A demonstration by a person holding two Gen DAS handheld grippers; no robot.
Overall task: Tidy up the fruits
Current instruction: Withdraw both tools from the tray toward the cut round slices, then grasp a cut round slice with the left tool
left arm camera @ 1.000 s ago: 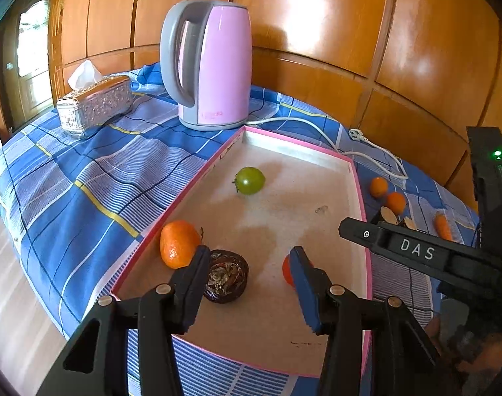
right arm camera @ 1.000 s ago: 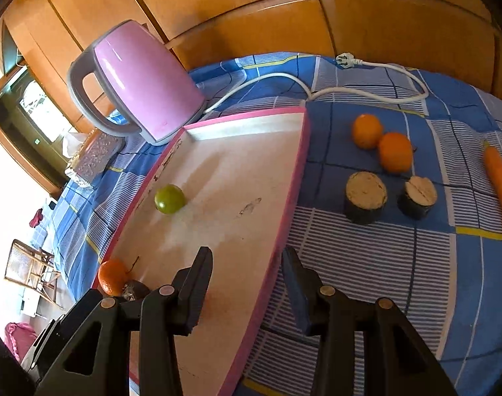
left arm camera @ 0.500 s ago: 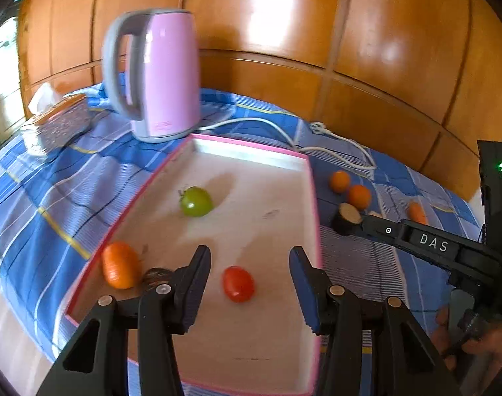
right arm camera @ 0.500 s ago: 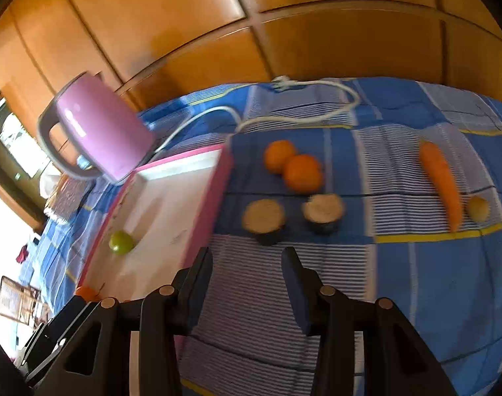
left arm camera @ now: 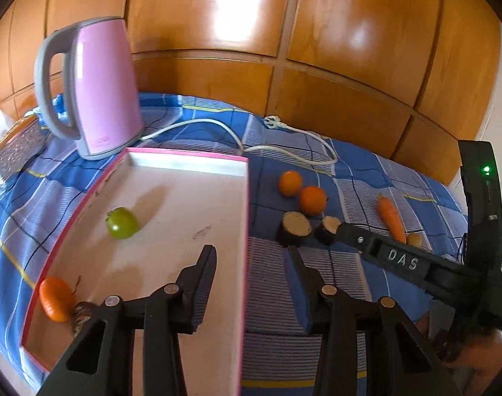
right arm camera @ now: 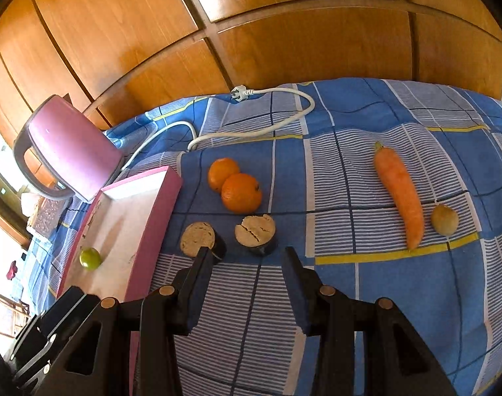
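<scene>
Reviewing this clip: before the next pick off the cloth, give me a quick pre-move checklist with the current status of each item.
1. Right gripper empty, jaws apart: ok.
2. Left gripper empty; its jaws have just been closing on nothing: ok.
3. Two oranges on the cloth, touching each other, unobstructed: ok.
4. Tray has bare floor for more fruit: ok.
5. White cord lies behind the oranges, clear of them: ok.
6. Whether the cut brown pieces count as fruit: cannot tell.

Empty left gripper (left arm camera: 251, 257), jaws just narrowed, straddles the pink tray (left arm camera: 244, 231) rim.
</scene>
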